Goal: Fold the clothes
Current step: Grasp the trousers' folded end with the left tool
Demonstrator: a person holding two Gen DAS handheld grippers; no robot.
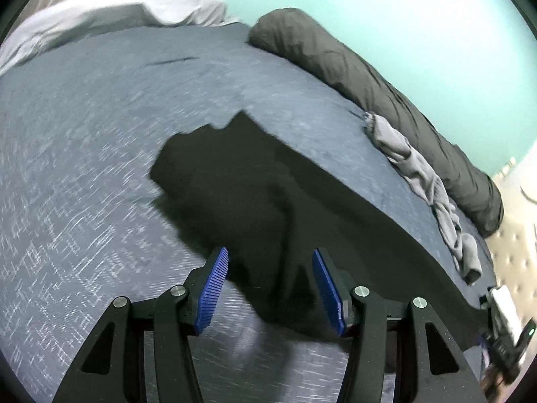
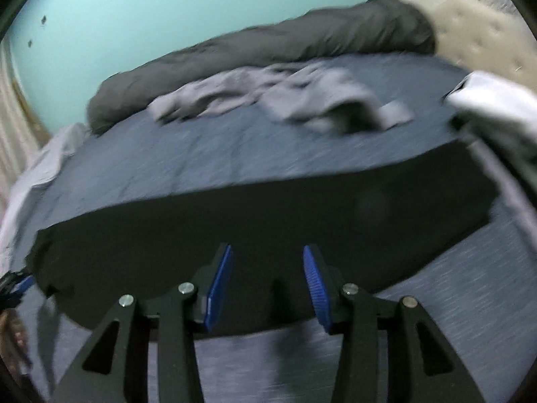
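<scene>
Left gripper [image 1: 270, 260]: jaws spread wide, blue pads bare, nothing between them. It hangs just above the near edge of a black garment [image 1: 268, 201], which lies flat on the bed [image 1: 84, 151].

Right gripper [image 2: 266, 257]: jaws likewise apart and empty, poised over the near edge of the same black garment [image 2: 251, 215]. In the right wrist view the garment stretches as a long dark band across the bed [image 2: 201, 154]. Both views are motion-blurred.

The other gripper shows small at the lower right rim of the left wrist view, beside the garment's end.

Beyond the garment, a crumpled grey garment [image 2: 285, 100] lies on the bed, apart from the black one; in the left wrist view it [image 1: 423, 181] runs along the bed's far side.

Behind that, a dark bolster [image 2: 268, 50] lies along the bed's far edge, against a teal wall [image 2: 167, 6]. The bolster [image 1: 369, 77] touches the grey garment's back.

A pale sheet [image 1: 117, 10] is heaped at the bed's far left corner.
</scene>
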